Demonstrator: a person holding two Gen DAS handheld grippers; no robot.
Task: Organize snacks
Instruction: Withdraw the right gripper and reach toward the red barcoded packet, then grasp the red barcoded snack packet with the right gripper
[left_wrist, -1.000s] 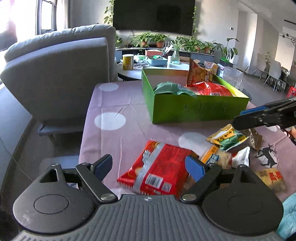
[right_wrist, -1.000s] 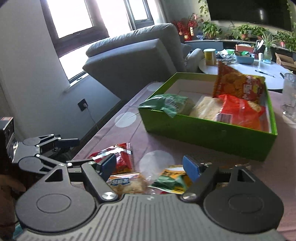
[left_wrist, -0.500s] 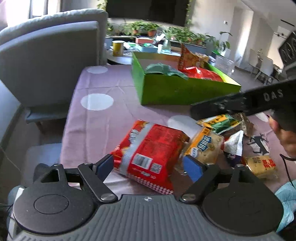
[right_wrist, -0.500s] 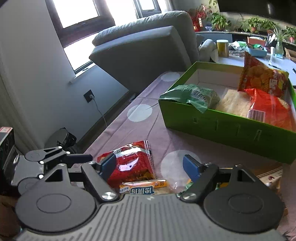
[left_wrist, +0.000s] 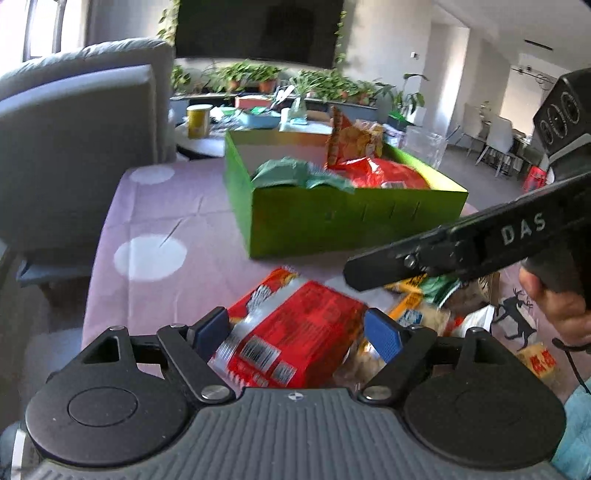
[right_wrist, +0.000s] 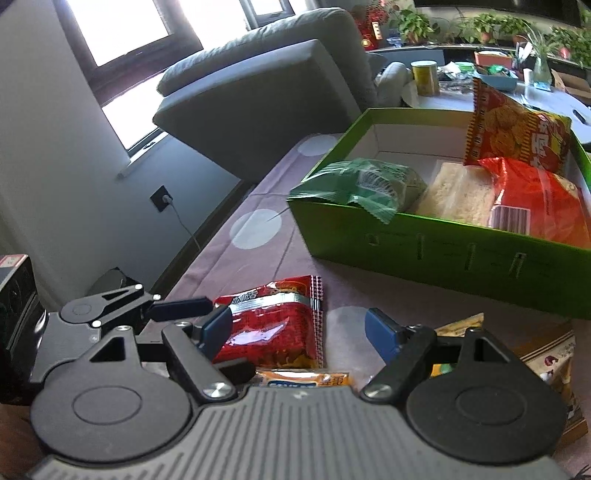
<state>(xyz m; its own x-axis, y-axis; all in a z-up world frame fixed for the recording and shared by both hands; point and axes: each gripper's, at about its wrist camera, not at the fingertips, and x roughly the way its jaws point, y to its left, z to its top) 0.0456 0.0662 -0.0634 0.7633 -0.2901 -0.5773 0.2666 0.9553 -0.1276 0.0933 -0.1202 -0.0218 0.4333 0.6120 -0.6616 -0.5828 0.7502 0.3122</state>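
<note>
A red snack packet (left_wrist: 295, 332) lies on the purple spotted tablecloth, and my open left gripper (left_wrist: 297, 328) has its blue fingers on either side of it without closing. It also shows in the right wrist view (right_wrist: 273, 325). My right gripper (right_wrist: 297, 326) is open and empty, hovering over the packet pile beside an orange packet (right_wrist: 303, 378). The green box (left_wrist: 354, 221) behind holds a green bag (right_wrist: 362, 184), a red bag (right_wrist: 535, 195), an orange crisp bag (right_wrist: 513, 133) and a pale packet.
Several small packets (left_wrist: 424, 310) lie right of the red one. A grey sofa (left_wrist: 74, 129) stands left of the table. A round side table with a yellow cup (left_wrist: 199, 120) and plants is behind the box. The table's left edge is near.
My left gripper has moved forward and down until its fingers straddle the red packet. My right gripper has swung left over the packet pile, closer to the left gripper.
</note>
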